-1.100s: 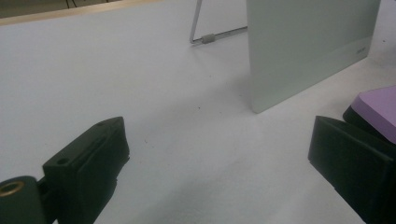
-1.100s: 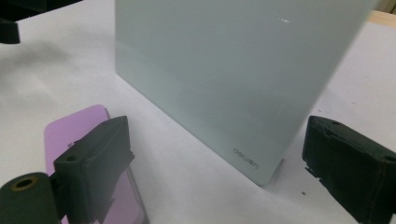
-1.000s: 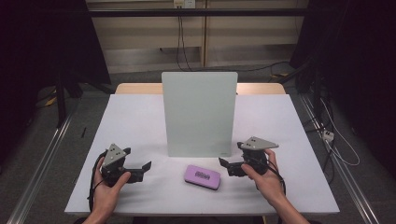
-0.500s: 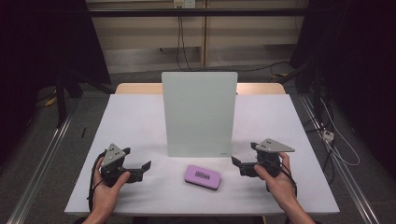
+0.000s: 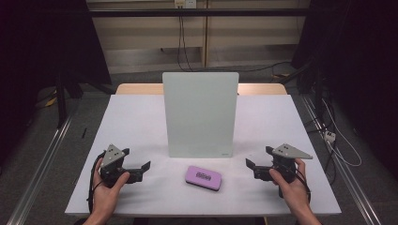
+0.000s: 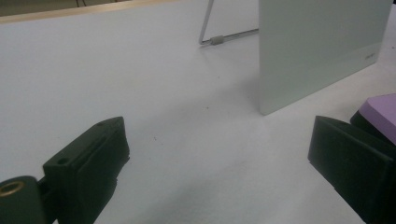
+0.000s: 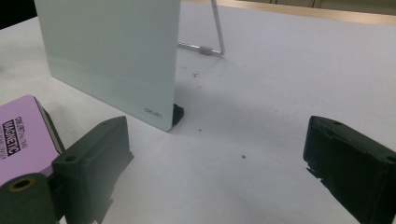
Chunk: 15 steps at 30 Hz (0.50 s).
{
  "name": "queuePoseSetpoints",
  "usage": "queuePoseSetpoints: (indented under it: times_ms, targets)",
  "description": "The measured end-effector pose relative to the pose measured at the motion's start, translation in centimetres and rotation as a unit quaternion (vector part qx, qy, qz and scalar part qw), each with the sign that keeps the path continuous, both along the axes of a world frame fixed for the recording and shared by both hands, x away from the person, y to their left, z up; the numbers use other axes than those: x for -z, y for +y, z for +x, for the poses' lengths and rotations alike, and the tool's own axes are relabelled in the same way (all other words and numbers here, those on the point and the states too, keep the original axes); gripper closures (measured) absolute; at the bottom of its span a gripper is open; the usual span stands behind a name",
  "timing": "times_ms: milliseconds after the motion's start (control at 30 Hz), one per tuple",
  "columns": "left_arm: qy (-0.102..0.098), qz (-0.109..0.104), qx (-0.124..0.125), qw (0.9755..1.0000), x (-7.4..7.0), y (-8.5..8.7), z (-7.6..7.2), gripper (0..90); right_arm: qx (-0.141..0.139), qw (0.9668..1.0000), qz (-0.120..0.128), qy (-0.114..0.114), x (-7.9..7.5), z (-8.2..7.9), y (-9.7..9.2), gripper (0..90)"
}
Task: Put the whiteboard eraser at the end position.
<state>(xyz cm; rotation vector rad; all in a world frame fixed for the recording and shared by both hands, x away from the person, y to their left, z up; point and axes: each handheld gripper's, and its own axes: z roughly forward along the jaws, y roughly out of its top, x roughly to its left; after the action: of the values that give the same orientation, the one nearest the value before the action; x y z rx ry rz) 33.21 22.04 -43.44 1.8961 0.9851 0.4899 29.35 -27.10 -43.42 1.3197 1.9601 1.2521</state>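
Evidently the purple magnetic eraser [image 5: 202,177] lies flat on the white surface [image 5: 141,117] just before the upright glass board [image 5: 200,112], between both wide-open claws — left claw [image 5: 141,169], right claw [image 5: 252,168] — long axis pointing at each, neither clearly nearer.

Glossy glass-like board [image 5: 200,115], thin metal stand [image 7: 212,39], matt white table [image 5: 131,122], purple plastic eraser [image 5: 203,177].

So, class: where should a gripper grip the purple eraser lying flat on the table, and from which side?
Grip the eraser across its short width, on the two long edges, coming from above. It lies flat and low, so a sideways approach would probably just push it. The open right gripper seems as near as the left.
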Motion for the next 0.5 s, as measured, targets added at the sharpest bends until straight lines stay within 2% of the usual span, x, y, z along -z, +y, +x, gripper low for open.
queuePoseSetpoints:
  times_ms: [300, 400, 500]
  targets:
    - [0.002, -0.009, -0.007, 0.9999, 0.0, 0.1, -0.2, 4.8, 0.021, 0.9997, 0.01, -0.003, 0.9, -1.0, -1.1, 7.2]
    - [0.0, -0.009, -0.007, 0.9999, 0.0, 0.2, -0.2, 4.8, 0.031, 0.9995, 0.008, -0.008, 1.1, -1.4, -1.3, 7.2]
    - [-0.003, -0.009, -0.008, 0.9999, -0.1, 0.2, -0.2, 4.8, 0.029, 0.9996, 0.002, -0.003, 1.3, -1.6, -1.4, 6.9]
